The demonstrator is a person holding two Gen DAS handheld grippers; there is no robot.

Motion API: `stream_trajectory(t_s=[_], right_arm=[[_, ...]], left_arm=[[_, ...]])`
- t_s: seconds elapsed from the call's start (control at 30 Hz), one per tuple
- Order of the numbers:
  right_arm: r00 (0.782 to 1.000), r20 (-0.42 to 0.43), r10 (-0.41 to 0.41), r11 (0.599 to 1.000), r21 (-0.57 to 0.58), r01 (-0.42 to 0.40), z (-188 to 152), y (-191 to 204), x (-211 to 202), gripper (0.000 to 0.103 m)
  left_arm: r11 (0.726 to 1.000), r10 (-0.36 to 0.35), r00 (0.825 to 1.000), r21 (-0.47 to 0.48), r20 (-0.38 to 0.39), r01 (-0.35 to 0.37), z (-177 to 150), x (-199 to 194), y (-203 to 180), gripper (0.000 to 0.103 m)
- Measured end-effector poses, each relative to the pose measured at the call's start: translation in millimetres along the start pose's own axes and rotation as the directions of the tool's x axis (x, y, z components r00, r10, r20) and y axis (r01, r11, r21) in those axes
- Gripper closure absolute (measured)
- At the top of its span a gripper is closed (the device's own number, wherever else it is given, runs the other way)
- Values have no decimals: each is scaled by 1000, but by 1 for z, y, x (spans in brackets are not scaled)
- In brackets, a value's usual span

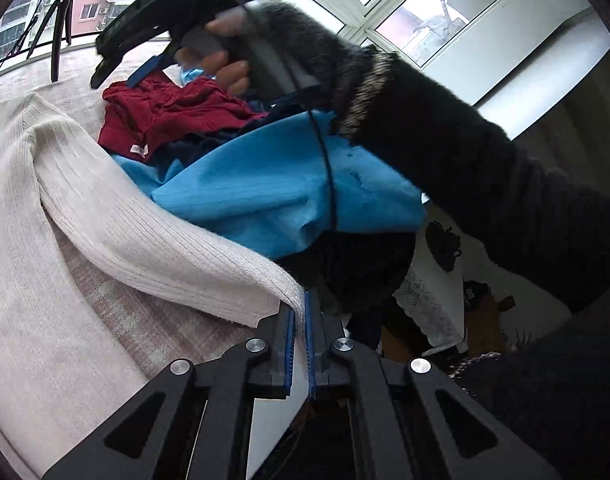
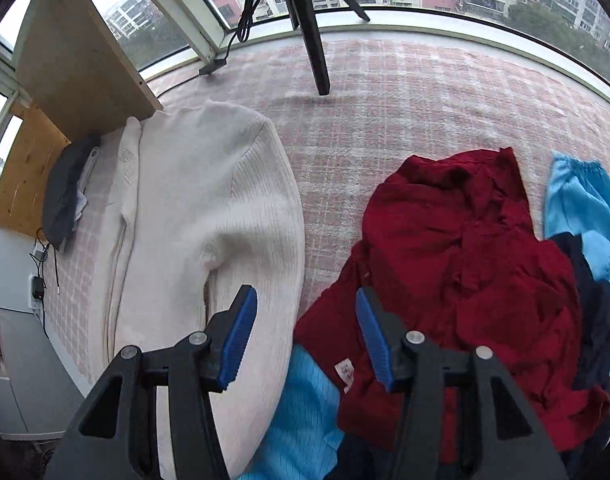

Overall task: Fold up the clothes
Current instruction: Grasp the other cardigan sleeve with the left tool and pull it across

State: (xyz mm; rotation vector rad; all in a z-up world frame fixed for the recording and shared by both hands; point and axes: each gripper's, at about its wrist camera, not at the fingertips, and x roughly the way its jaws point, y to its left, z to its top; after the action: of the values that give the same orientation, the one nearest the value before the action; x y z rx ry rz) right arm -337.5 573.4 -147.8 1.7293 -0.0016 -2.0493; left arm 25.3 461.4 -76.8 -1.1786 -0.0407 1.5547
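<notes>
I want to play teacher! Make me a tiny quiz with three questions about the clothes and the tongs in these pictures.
1. True or false: the left tongs are shut on the cuff of the cream sweater.
2. Which garment lies nearest the open right tongs? A) red top B) green scarf C) yellow sock
3. Fill in: the cloth under the person's sleeve in the left view is the ____ garment.

Key: 1 true; 2 A; 3 blue.
</notes>
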Motion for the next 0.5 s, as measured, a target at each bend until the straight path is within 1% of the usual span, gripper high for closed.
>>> stream_trajectory(t_s=[0.07, 0.17, 0.23, 0.27, 0.3, 0.33, 0.37, 0.4, 0.5], right_arm=[[999, -47, 12, 1000, -5, -13, 14, 4, 30, 52], [997, -81, -16, 1000, -26, 14, 24, 6, 58, 51], [998, -63, 20, 1000, -19, -22, 26, 6, 60, 49], [998, -49, 44, 999, -14, -45, 26, 6, 60, 53], [997, -35, 69, 998, -9, -69, 27, 6, 59, 62], [996, -33, 83, 996, -8, -83, 27, 6, 59, 96], [995, -35, 93, 996, -8, -93, 27, 5, 59, 98], [995, -22, 93, 995, -17, -94, 28, 5, 54, 98], [996, 32, 78, 996, -36, -77, 35, 2, 27, 99]], left_arm=[[1000, 6, 1000, -14, 7, -6, 6, -1, -1, 99], [999, 42, 999, -21, -5, -43, 12, 5, -3, 100], [999, 38, 999, -35, -7, -38, 11, 6, 1, 100], [998, 36, 999, -43, -7, -36, 11, 6, 2, 100], [998, 35, 999, -49, -7, -36, 11, 8, 3, 100], [998, 35, 999, -53, -8, -35, 13, 11, 3, 100], [998, 29, 1000, -56, -10, -29, 15, 14, 3, 100], [998, 18, 1000, -59, -12, -19, 16, 18, 3, 100], [999, -24, 1000, -36, -15, 24, 24, 30, -4, 100]])
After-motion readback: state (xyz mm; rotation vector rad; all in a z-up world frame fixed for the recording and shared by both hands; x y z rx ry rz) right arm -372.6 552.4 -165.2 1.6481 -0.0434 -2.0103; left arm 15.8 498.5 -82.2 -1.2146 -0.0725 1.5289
